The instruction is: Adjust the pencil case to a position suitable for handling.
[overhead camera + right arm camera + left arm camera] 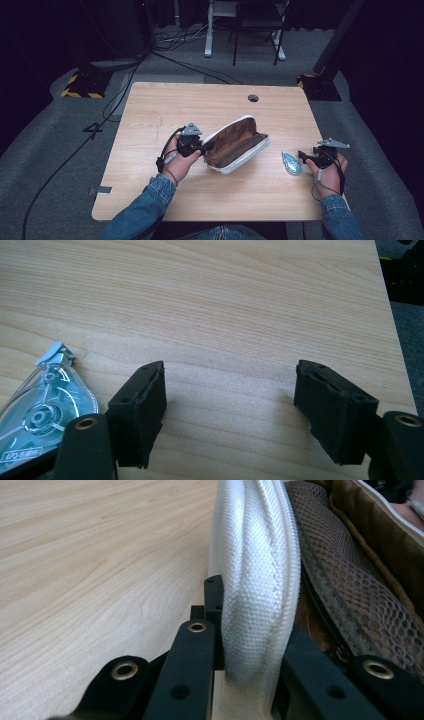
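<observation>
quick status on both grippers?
Left gripper: shut on the white pouch, clamping its rim.
Right gripper: open, nothing between the jaws; correction tape lies beside it on the table.

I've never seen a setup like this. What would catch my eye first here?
Probably the white pencil case lying unzipped mid-table, its brown lining showing. The left hand-held gripper is clamped on the case's white edge. Over by the table's right edge, the right hand-held gripper rests open beside a small clear blue correction-tape dispenser.
</observation>
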Available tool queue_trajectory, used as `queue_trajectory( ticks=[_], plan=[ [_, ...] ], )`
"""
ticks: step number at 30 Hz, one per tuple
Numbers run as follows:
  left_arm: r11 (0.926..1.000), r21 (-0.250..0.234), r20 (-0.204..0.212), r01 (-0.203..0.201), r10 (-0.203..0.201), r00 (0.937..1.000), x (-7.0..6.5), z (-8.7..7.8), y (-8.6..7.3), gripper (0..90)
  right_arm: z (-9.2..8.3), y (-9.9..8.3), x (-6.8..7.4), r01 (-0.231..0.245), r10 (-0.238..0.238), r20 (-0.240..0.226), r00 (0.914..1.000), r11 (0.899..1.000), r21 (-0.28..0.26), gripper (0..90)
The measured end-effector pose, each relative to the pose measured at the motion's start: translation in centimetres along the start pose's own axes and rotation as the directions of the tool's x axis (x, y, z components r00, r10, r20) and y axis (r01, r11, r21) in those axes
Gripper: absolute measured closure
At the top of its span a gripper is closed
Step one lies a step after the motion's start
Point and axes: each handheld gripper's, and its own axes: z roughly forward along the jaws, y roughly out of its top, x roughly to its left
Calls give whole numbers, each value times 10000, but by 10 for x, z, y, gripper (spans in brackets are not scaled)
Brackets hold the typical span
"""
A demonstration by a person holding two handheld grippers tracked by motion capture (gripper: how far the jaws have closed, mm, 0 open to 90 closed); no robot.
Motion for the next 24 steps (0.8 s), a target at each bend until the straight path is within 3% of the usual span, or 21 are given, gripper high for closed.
queue_trajectory(
  ticks=[12, 24],
  plan=[
    [9992, 147, 56, -367, 367, 9993, -5, -23, -11, 859, 0, 0, 0, -5, 5, 1, 10000, 10000, 3, 297],
    [9975, 231, 405, -664, 654, 9970, -7, -44, -27, 860, 0, 0, 0, 10, -10, -8, 10000, 10000, -6, 297]
  ],
)
